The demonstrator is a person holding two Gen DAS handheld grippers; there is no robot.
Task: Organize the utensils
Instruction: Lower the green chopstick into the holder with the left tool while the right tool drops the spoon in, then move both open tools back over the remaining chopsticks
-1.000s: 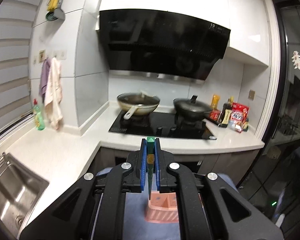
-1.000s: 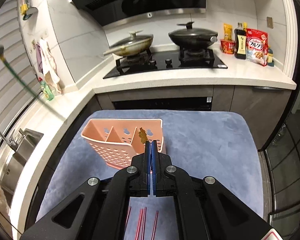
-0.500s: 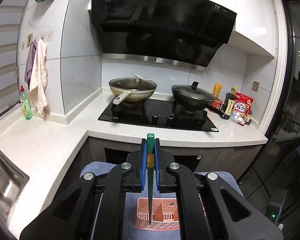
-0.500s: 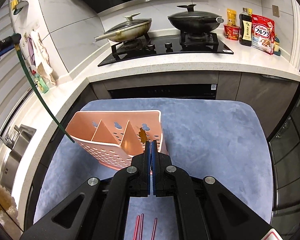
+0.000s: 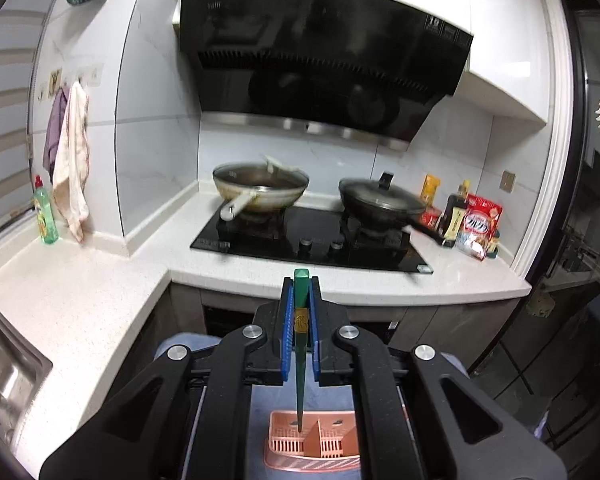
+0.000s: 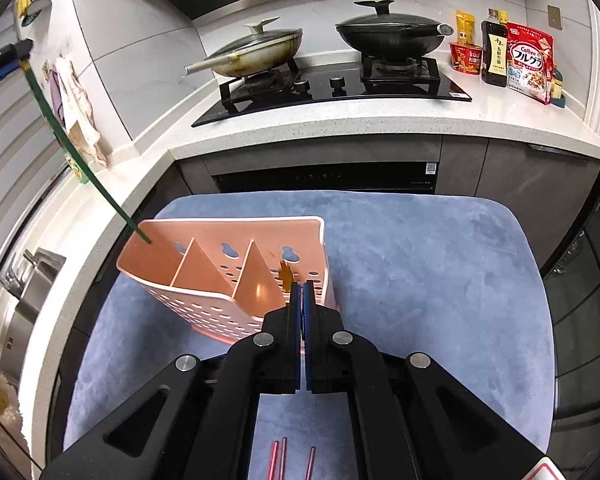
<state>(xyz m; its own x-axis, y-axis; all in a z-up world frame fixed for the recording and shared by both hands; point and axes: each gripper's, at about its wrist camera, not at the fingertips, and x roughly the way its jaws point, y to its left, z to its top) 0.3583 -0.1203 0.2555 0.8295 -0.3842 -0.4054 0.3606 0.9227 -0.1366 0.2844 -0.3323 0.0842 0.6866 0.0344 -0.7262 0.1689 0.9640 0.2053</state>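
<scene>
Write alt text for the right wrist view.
A pink utensil holder stands on a blue mat, and the tip of a green chopstick dips into its leftmost compartment. The right gripper, jaws shut, pinches its front wall. Red chopsticks lie below.

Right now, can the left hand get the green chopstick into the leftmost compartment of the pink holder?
Probably yes: the green chopstick tip is already at the pink holder open left compartment, with nothing blocking.

Green chopstick [image 5: 300, 364] tip inside pink caddy [image 6: 204, 280]
</scene>
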